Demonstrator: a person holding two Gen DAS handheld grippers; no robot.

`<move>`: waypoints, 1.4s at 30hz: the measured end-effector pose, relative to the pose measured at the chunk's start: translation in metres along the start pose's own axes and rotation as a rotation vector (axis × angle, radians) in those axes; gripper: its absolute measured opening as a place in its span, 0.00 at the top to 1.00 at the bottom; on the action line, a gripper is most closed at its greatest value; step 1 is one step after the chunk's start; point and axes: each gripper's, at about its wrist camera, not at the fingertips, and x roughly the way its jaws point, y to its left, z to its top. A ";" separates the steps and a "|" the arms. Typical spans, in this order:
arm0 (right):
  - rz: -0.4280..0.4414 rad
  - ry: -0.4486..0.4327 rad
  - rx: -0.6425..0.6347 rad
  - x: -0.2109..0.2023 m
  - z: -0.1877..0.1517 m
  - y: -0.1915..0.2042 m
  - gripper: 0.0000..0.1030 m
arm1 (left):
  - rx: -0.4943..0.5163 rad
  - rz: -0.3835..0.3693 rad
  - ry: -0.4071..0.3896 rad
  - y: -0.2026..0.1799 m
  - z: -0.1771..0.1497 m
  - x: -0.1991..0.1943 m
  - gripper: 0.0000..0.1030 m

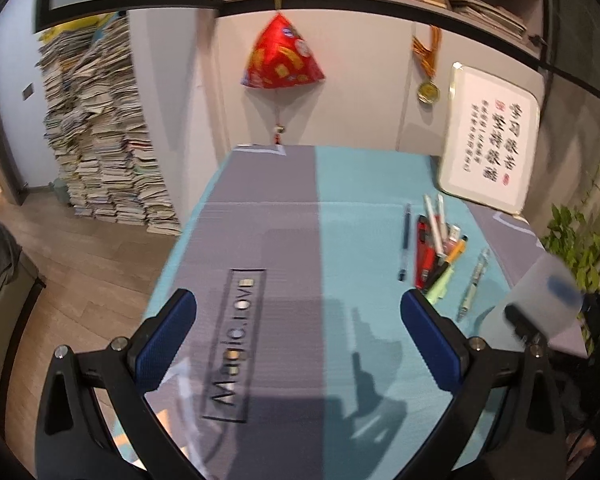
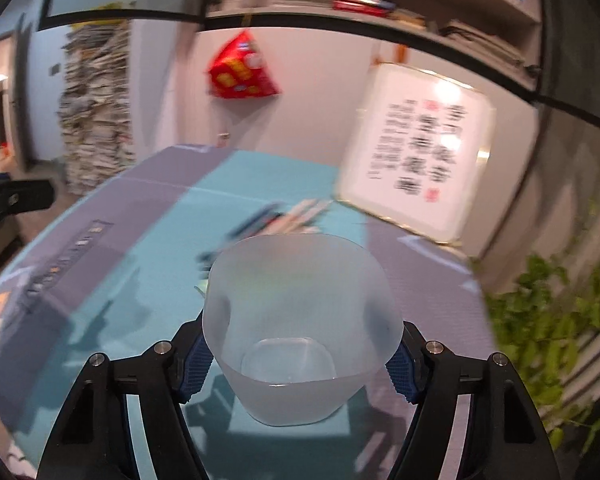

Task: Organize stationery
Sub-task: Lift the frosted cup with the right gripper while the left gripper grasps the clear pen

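We see the mat (image 1: 340, 200) broad and bare on its left half. Our right gripper (image 2: 300, 356) clasps the cup (image 2: 300, 320) above the near edge; left gripper (image 1: 298, 332) gapes. Pens (image 1: 440, 248) cluster far right.

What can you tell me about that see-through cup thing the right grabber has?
The cup looks like frosted, milky plastic, see-through enough that blurry pens show behind it. It has a wide rounded rim, walls that narrow down to a smaller squarish bottom, and looks empty. The right gripper is shut on it, its blue jaws pressing the lower walls from both sides, with the mouth tilted toward the camera. It is over the teal and grey table mat; whether it touches the mat cannot be seen.
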 end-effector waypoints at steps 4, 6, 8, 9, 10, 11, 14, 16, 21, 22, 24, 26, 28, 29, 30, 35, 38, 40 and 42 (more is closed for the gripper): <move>-0.028 0.010 0.064 0.010 -0.003 -0.042 0.28 | 0.058 -0.060 0.017 -0.029 0.001 0.008 0.01; -0.035 0.019 0.080 0.018 -0.003 -0.057 0.28 | 0.092 -0.090 0.020 -0.046 0.000 0.011 0.01; -0.042 0.012 0.086 0.026 -0.004 -0.068 0.28 | 0.133 -0.118 0.024 -0.063 -0.002 0.013 0.01; -0.045 0.014 0.088 0.032 -0.003 -0.074 0.28 | 0.153 -0.130 0.023 -0.071 -0.003 0.014 0.01; -0.038 0.001 0.098 0.035 -0.003 -0.079 0.28 | 0.177 -0.143 0.022 -0.079 -0.004 0.015 0.01; -0.033 -0.004 0.102 0.037 -0.002 -0.083 0.28 | 0.196 -0.153 0.021 -0.086 -0.006 0.015 0.01; -0.036 -0.023 0.109 0.041 -0.003 -0.091 0.28 | 0.239 -0.192 0.023 -0.102 -0.009 0.021 0.01; -0.016 -0.033 0.101 0.044 -0.006 -0.091 0.29 | 0.260 -0.220 0.036 -0.112 -0.012 0.028 0.01; 0.042 -0.017 0.145 0.048 -0.006 -0.101 0.31 | 0.281 -0.248 0.084 -0.130 -0.010 0.051 0.08; 0.049 -0.010 0.151 0.049 -0.006 -0.102 0.31 | 0.291 -0.252 0.094 -0.135 -0.008 0.057 0.11; 0.049 0.007 0.151 0.053 -0.006 -0.101 0.31 | 0.317 -0.272 0.106 -0.145 -0.006 0.065 0.18; 0.040 0.013 0.143 0.054 -0.006 -0.099 0.31 | 0.355 -0.273 0.113 -0.155 -0.005 0.075 0.23; 0.037 0.012 0.138 0.054 -0.006 -0.098 0.31 | 0.403 -0.265 0.133 -0.164 -0.007 0.088 0.29; 0.037 0.011 0.139 0.053 -0.006 -0.099 0.31 | 0.419 -0.257 0.146 -0.166 -0.009 0.093 0.32; 0.039 0.012 0.143 0.054 -0.006 -0.099 0.31 | 0.434 -0.240 0.162 -0.169 -0.012 0.101 0.37; 0.044 0.010 0.150 0.053 -0.007 -0.101 0.31 | 0.461 -0.205 0.166 -0.170 -0.015 0.109 0.65; 0.045 0.011 0.150 0.053 -0.007 -0.101 0.31 | 0.423 -0.259 0.206 -0.166 -0.014 0.108 0.89; 0.061 0.009 0.156 0.054 -0.007 -0.102 0.31 | 0.412 -0.250 0.214 -0.163 -0.016 0.105 0.91; 0.092 0.005 0.157 0.053 -0.008 -0.104 0.31 | 0.406 -0.262 0.229 -0.157 -0.021 0.098 0.91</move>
